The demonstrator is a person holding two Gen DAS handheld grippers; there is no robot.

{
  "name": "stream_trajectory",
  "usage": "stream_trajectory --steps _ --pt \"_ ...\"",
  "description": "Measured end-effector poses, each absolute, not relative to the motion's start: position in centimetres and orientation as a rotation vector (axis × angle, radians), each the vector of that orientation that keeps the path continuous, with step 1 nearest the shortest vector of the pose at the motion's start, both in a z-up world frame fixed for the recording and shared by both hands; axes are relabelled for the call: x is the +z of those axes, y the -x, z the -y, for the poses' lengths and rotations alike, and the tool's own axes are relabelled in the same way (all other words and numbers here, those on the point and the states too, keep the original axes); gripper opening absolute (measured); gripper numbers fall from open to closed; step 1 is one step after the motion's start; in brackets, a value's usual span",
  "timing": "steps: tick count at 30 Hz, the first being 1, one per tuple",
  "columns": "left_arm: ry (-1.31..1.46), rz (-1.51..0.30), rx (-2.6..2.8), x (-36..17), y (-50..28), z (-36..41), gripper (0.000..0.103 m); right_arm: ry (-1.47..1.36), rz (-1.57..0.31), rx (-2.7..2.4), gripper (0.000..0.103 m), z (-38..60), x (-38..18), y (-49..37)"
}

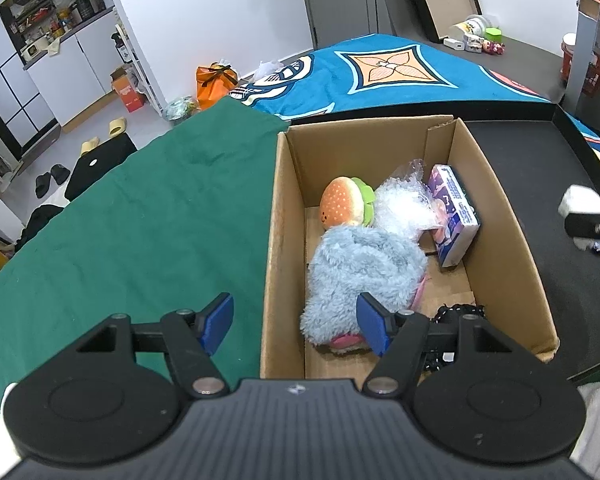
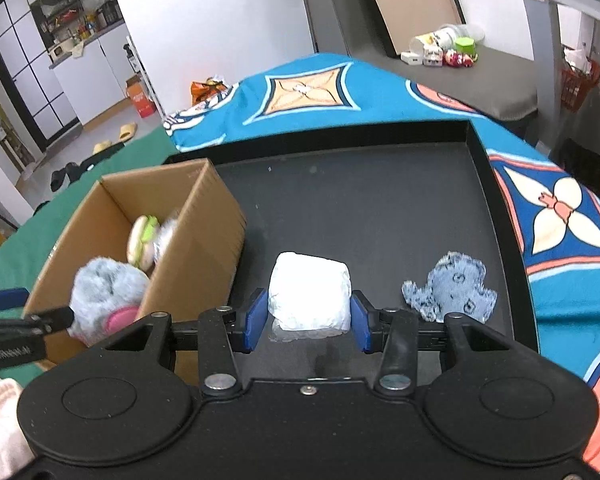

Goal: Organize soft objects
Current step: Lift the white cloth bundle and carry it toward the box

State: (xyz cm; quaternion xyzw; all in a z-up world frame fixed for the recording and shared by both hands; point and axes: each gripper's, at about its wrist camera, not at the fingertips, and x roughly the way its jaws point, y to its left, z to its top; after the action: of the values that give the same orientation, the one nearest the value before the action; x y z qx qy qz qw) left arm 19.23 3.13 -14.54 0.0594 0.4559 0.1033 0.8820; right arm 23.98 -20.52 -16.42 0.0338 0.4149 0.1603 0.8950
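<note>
My right gripper (image 2: 310,312) is shut on a white soft packet (image 2: 310,292), its blue pads pressing both sides, a little above the black tray (image 2: 360,200). A blue patterned cloth (image 2: 452,288) lies on the tray to the packet's right. The open cardboard box (image 1: 500,208) holds a fluffy light-blue plush (image 1: 364,268), a burger plush (image 1: 346,206), a bubble-wrap bag (image 1: 404,204) and a purple tissue pack (image 1: 454,216). My left gripper (image 1: 296,316) hangs open over the box's near left wall with nothing between its fingers. The white packet (image 1: 580,204) also shows at the left wrist view's right edge.
The box (image 2: 204,248) stands between a green cloth (image 1: 160,220) and the tray. A black corded item (image 1: 460,312) lies in the box's near corner. A blue patterned blanket (image 2: 560,240) surrounds the tray. Beyond are a floor with slippers and kitchen shelves.
</note>
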Motion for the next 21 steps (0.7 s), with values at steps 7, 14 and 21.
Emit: stream_trajectory --steps 7,14,21 --pt "-0.107 -0.939 0.207 -14.3 -18.9 -3.6 0.066 -0.080 -0.819 0.356 0.044 19.9 -15.0 -24.0" --pt "-0.076 -0.927 0.197 -14.2 -18.6 -4.2 0.066 -0.086 -0.774 0.393 0.044 18.9 -13.9 -23.6" --pt "-0.057 -0.922 0.180 -14.4 -18.2 -4.5 0.061 -0.093 -0.749 0.419 0.044 18.1 -13.0 -23.4"
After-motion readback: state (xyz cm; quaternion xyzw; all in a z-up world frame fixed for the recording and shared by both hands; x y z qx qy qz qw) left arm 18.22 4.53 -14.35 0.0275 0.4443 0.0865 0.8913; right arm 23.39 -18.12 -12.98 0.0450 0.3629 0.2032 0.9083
